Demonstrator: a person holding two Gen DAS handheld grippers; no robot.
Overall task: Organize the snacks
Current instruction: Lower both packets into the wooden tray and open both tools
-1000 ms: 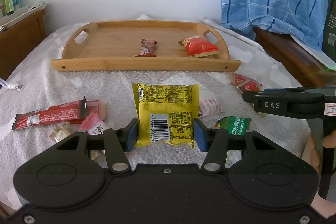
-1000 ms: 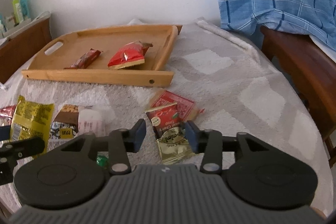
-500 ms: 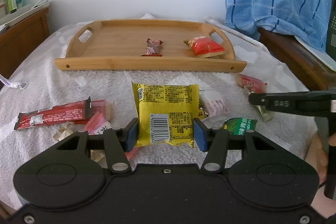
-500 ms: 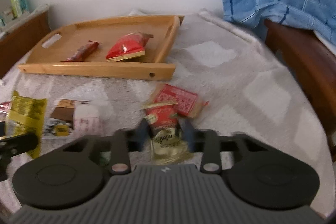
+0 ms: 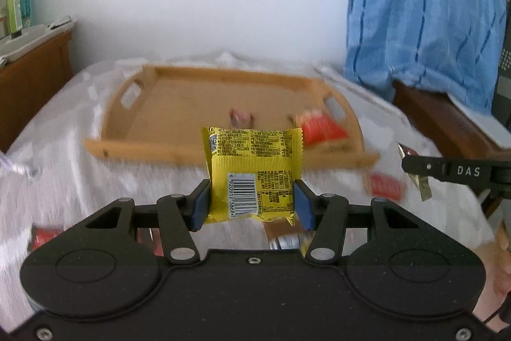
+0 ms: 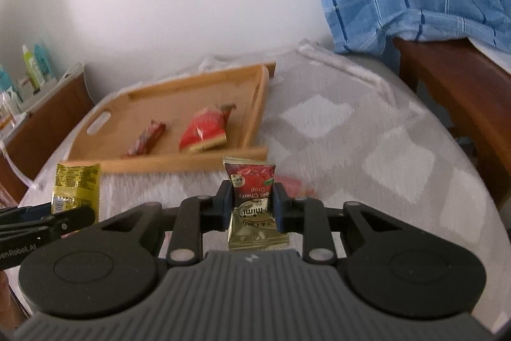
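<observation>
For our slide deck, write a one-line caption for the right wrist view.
Right claw grips a cherry candy packet above the cloth, wooden tray ahead.

Blue plaid cloth (image 5: 424, 18) — bottles (image 6: 33, 66) beyond

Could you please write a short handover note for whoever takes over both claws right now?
Left claw: shut on the yellow packet, lifted off the cloth.
Right claw: shut on the cherry drop sachet, also lifted.
Tray: ahead of both claws on the cloth, holding a red pack and a small bar.
Done: two snacks in the tray, two more picked up.
Left: set both held snacks in the tray, then collect the red packets lying loose on the cloth; the view is blurred, so their count is unclear.
</observation>
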